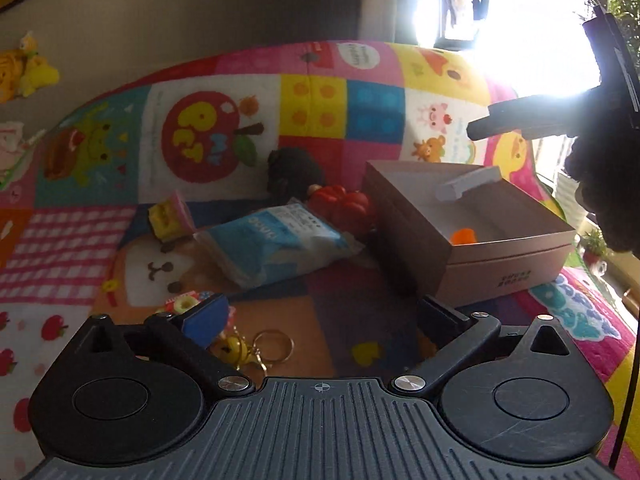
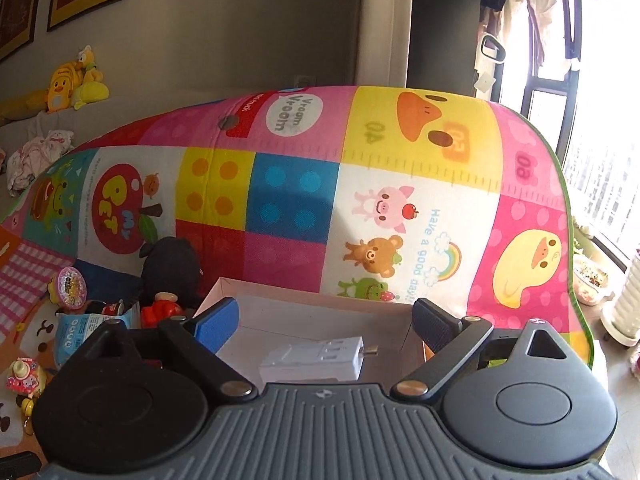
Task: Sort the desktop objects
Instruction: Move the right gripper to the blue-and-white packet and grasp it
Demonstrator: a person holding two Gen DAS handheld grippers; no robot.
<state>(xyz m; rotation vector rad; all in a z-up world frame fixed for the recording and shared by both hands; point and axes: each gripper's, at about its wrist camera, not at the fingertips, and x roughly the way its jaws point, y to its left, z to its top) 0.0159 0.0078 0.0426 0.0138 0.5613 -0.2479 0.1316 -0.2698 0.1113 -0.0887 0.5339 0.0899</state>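
Keyring charm, lying lower left beside the left gripper, whose jaws are standing wide and empty, is looking light, loose and jangly; I judge its body the place to pinch. At centre the blue snack pouch is looking soft and crinkly. Right gripper is gaping empty over the white adapter in the box.

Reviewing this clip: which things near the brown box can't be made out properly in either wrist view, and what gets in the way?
- Orange item in the brown box: left wrist view, mostly hidden by the box's near wall.
- Keychain: left wrist view, partly behind the left gripper and its blue finger pad.
- Black plush: both views, dark and featureless.
- Box lettering: left wrist view, too small.
- White adapter: right wrist view, near end cut off by the right gripper body.
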